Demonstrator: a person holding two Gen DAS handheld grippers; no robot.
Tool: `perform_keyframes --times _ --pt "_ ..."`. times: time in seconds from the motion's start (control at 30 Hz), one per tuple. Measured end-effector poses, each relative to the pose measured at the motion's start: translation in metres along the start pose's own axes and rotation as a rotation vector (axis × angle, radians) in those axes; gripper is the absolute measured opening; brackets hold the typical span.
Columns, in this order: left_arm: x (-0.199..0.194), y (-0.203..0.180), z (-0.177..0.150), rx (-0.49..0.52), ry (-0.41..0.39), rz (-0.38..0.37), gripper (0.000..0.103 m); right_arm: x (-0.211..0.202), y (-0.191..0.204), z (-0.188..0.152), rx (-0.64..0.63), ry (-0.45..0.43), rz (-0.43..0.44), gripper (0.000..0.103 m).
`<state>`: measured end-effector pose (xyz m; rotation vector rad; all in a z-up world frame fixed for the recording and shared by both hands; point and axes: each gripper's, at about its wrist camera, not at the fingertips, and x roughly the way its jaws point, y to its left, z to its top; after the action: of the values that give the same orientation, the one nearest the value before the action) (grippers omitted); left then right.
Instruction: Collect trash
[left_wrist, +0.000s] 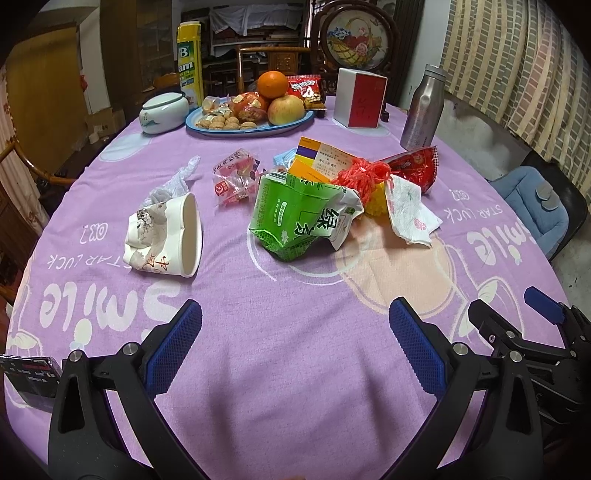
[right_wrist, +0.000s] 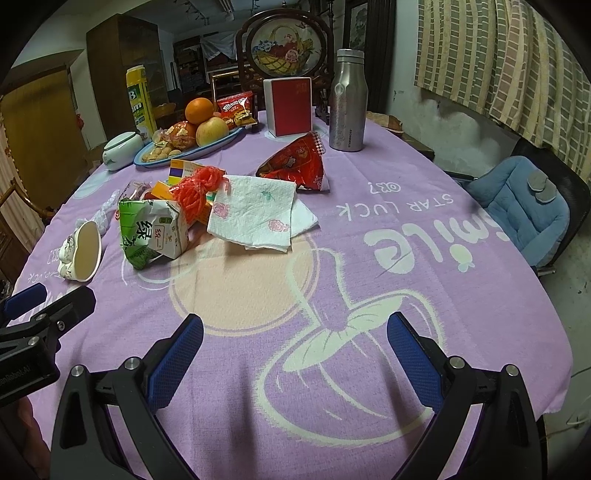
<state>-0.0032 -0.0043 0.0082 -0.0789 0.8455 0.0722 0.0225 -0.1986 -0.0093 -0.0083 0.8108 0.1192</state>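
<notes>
From the left wrist view, the left tool hangs over a bare stretch of the purple-clothed surface, its blue pads wide apart and holding nothing. I judge nothing has been picked up yet. The trash lies ahead in a loose cluster near the middle. A crushed paper cup lies on its side to the left, mouth facing right, apart from the rest. A crumpled green tea carton sits at the centre, with a clear candy wrapper just behind it. An orange medicine box, red mesh netting, a printed tissue and a red snack bag crowd together to the right. The fruit plate, lidded ceramic jar and steel bottle stand farther back, probably keepers. Open cloth lies between the pads and the cup, so that reach looks unobstructed.

From the right wrist view, the right tool is likewise spread and empty above the printed cloth. The tissue drapes over the netting and touches the carton, so lifting one may drag its neighbours. The snack bag lies separately behind. The surface's right edge curves away toward a blue cushioned chair. Plenty of clear cloth lies on that side.
</notes>
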Motion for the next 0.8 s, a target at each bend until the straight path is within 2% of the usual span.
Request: perform_keyframes --times 0.8 --pt "-0.0001 -0.0044 -0.0001 -0.001 0.001 -0.008 0.097 0.0008 -0.0028 -0.0021 0.006 0.007 0.003 0.098"
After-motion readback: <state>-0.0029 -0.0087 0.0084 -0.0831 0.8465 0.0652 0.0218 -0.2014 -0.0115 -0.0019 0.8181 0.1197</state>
